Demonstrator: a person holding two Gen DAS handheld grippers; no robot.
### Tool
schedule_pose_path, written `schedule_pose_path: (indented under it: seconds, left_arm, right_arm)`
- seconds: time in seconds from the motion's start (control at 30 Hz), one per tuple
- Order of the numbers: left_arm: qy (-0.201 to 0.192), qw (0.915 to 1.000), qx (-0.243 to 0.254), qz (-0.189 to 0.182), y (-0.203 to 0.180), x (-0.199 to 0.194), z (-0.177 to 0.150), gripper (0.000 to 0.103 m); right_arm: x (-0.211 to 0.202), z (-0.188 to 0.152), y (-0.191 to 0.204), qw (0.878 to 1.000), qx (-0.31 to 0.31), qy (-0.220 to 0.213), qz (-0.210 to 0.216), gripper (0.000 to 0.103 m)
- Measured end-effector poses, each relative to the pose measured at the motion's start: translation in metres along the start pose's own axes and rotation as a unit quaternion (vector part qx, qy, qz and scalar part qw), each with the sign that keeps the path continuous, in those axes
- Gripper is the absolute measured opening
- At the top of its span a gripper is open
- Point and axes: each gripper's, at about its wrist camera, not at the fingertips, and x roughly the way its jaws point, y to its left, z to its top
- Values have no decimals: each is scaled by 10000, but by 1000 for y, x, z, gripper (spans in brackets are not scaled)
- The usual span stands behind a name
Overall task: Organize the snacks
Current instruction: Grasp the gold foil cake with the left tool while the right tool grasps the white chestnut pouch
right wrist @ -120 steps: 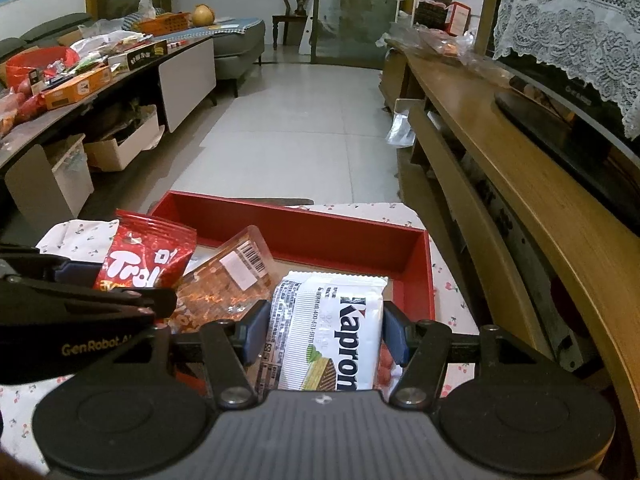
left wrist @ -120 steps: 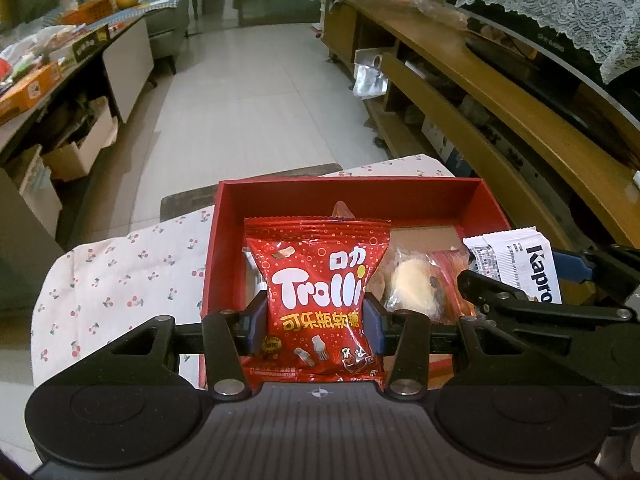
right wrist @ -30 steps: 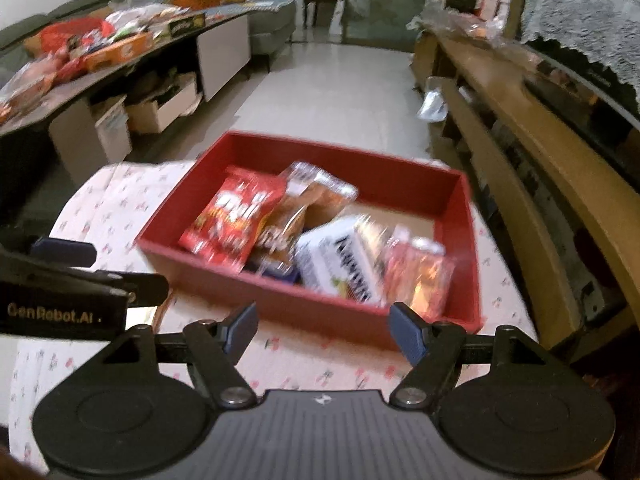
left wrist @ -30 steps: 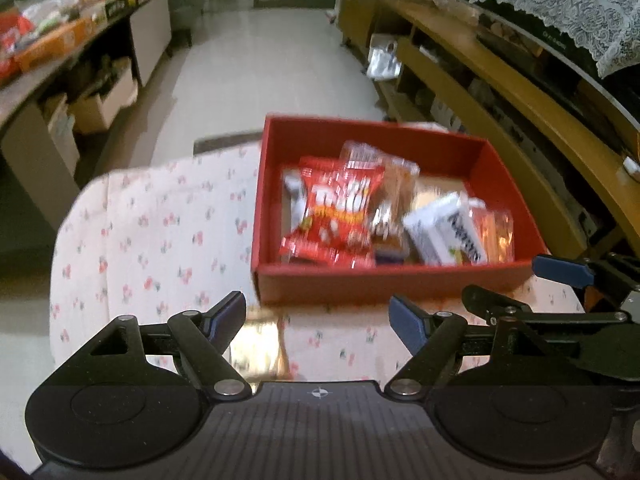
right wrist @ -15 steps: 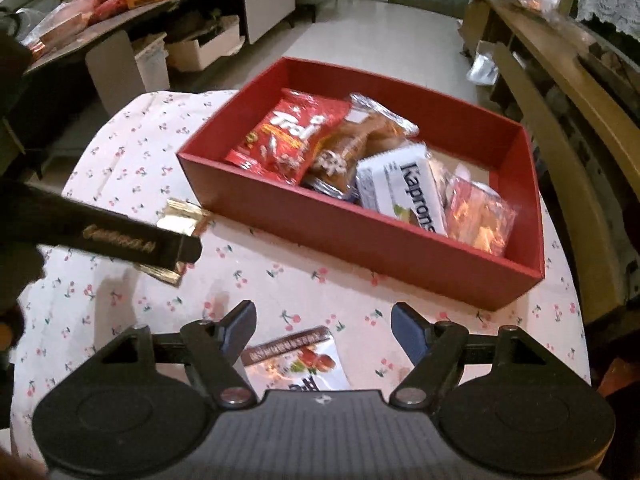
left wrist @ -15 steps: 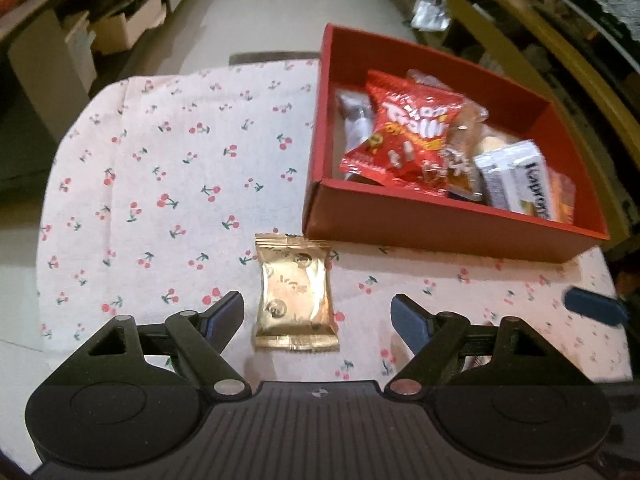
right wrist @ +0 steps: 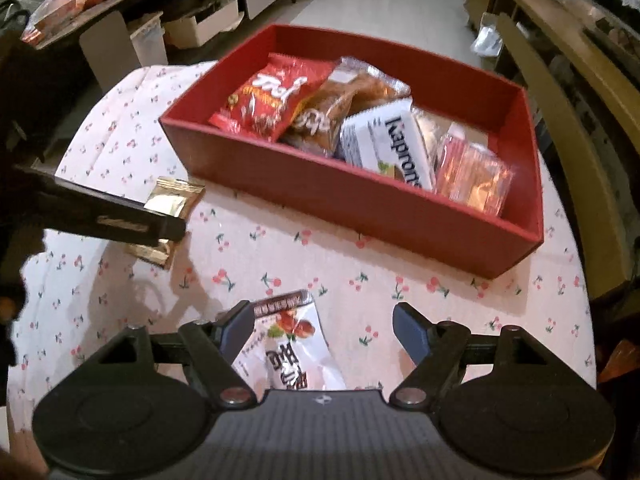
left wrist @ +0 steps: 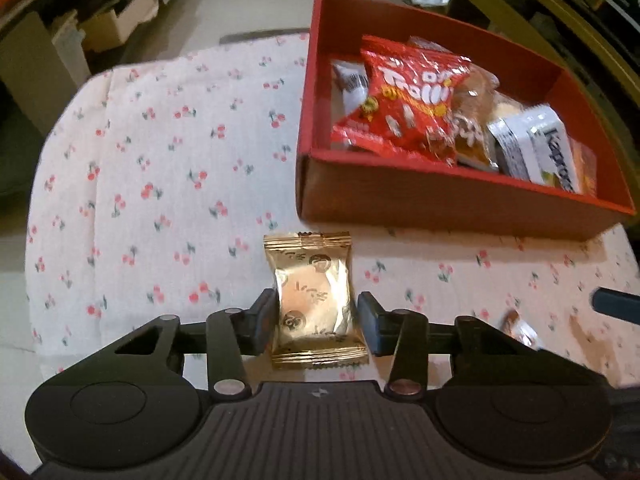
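A gold foil snack packet [left wrist: 314,292] lies on the cherry-print tablecloth [left wrist: 160,160], just in front of the red box [left wrist: 440,204]. My left gripper [left wrist: 316,320] straddles the packet; its jaws are closing and both pads touch the packet's sides. In the right wrist view the gold packet [right wrist: 172,196] shows under the left gripper's finger [right wrist: 120,220]. A white packet with red fruit printed on it [right wrist: 292,340] lies flat between the jaws of my right gripper [right wrist: 324,328], close to the left finger. Those jaws are opening and do not press on it.
The red box [right wrist: 360,208] holds a red Trolli bag [right wrist: 272,96], a white Kapron pack [right wrist: 392,144], a brown pastry pack [right wrist: 340,100] and an orange clear pack [right wrist: 472,172]. A wooden shelf unit [right wrist: 580,100] runs along the right; cluttered shelving [right wrist: 120,0] stands far left.
Both grippers sank toward the table. The left jaws narrowed from wide apart onto the gold packet. The white packet came further in between the right jaws.
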Motion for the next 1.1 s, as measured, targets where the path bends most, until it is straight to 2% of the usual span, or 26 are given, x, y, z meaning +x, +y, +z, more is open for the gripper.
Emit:
schedule_pose_path:
  seconds: [0.17, 0.37, 0.47, 0.57, 0.7, 0.8, 0.93, 1.03, 1.1]
  left_arm:
    - [44, 9997, 135, -183, 1, -11, -13, 46]
    - [87, 9991, 255, -340, -2, -17, -21, 46]
    - [129, 9989, 262, -376, -2, -15, -21, 46]
    - [132, 9986, 298, -409, -5, -14, -20, 54]
    - [94, 9986, 344, -403, -7, -14, -19, 68]
    - [91, 9989, 296, -352, -5, -14, -17, 72]
    - [114, 9991, 247, -332, -2, -15, -17, 75]
    - [95, 9992, 237, -321, -1, -16, -17, 78]
    - [82, 9992, 210, -328, 1, -18, -17, 78]
  right_arm:
    - [4, -6, 1, 9996, -94, 158, 222, 95]
    - [17, -9, 6, 9969, -360, 406, 563, 97]
    - [29, -12, 8, 9954, -460, 603, 579, 99]
    - [29, -11, 7, 9956, -447, 581, 578, 99]
    - [26, -10, -3, 9928, -102, 616, 1025, 100]
    - [26, -12, -6, 9923, 58, 572, 1095, 103]
    - [29, -16, -15, 9865, 563, 484, 1459, 103]
    - [28, -16, -13, 9868, 657, 442, 1416, 103]
    - [26, -18, -5, 9916, 487, 406, 1126, 103]
